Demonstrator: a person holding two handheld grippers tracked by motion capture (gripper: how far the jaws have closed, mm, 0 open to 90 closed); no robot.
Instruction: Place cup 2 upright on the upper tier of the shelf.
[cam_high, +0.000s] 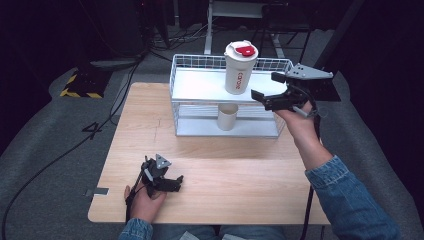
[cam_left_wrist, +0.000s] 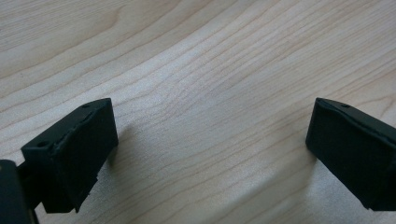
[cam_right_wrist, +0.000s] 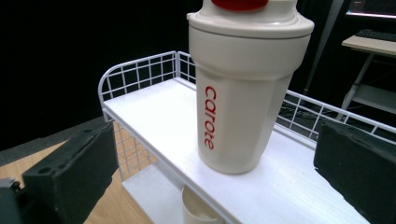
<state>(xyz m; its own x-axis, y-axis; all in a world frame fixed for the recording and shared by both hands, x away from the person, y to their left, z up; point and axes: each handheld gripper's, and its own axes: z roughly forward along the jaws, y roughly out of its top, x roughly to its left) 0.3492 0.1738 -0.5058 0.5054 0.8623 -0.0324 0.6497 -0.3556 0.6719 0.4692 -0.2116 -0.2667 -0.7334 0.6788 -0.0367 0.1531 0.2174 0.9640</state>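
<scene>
A white tumbler (cam_high: 239, 66) with a red lid tab and red "carote" lettering stands upright on the top shelf of a white wire rack (cam_high: 200, 85). In the right gripper view the tumbler (cam_right_wrist: 243, 88) stands between and beyond the two black jaws, apart from both. My right gripper (cam_high: 264, 91) is open, held in the air just right of the tumbler. My left gripper (cam_high: 172, 182) rests low over the wooden table (cam_high: 225, 170) near the front edge, open with nothing but bare wood (cam_left_wrist: 210, 121) between its jaws.
A small cream cup (cam_high: 227, 116) stands on the rack's lower shelf, under the tumbler; its rim (cam_right_wrist: 198, 212) shows in the right gripper view. Cables and a yellow-black striped block (cam_high: 80, 85) lie on the grey floor to the left. Dark furniture stands behind the rack.
</scene>
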